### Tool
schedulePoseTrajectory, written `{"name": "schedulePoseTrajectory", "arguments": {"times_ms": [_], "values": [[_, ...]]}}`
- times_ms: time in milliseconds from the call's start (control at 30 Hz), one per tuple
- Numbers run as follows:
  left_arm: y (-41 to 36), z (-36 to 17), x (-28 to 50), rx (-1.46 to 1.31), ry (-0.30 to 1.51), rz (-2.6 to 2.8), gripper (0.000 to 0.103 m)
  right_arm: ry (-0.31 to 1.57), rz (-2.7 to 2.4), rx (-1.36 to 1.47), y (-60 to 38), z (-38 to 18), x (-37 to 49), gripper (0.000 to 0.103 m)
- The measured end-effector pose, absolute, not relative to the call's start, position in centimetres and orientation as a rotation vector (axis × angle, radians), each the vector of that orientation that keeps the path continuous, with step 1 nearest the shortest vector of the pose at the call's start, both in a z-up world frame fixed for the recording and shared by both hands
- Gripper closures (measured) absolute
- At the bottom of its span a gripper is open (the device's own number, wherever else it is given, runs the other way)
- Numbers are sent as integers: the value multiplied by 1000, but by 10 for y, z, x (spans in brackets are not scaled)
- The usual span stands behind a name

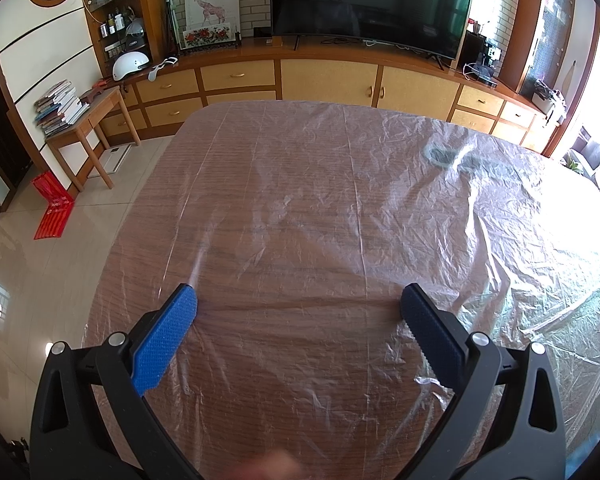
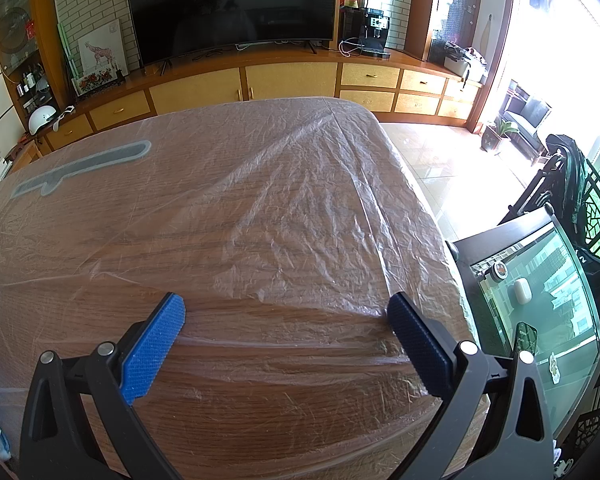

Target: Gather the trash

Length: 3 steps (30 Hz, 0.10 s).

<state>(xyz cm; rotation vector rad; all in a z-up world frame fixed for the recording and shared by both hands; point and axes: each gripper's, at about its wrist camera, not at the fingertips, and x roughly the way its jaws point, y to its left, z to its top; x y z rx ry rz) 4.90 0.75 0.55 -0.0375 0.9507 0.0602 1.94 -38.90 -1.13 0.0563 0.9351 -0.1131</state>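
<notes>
A wooden table [image 1: 292, 208] [image 2: 204, 240] lies under a crinkled clear plastic sheet [image 1: 440, 216] [image 2: 308, 208]. A long grey shape [image 1: 444, 156] [image 2: 80, 168] shows beneath the sheet toward the far side. My left gripper [image 1: 298, 304] hovers open over the near part of the table, nothing between its blue pads. In the right wrist view my right gripper [image 2: 286, 308] is also open and empty above the table's near right part. No loose trash item is visible on the table in either view.
A wooden cabinet wall [image 1: 328, 76] with a large TV [image 1: 372, 0] runs behind the table. A small side table [image 1: 88, 128] with books and a red bag [image 1: 54, 208] stand on the left floor. A glass-topped dark table [image 2: 540, 300] sits close on the right.
</notes>
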Motion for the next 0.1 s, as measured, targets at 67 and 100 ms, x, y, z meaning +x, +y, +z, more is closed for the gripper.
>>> {"name": "schedulePoseTrajectory", "arguments": {"times_ms": [67, 100], "values": [[8, 6, 49, -38, 951, 60, 1, 935, -113, 56, -389, -11, 19, 4], [7, 6, 49, -37, 951, 60, 1, 935, -113, 56, -389, -11, 19, 4]]}}
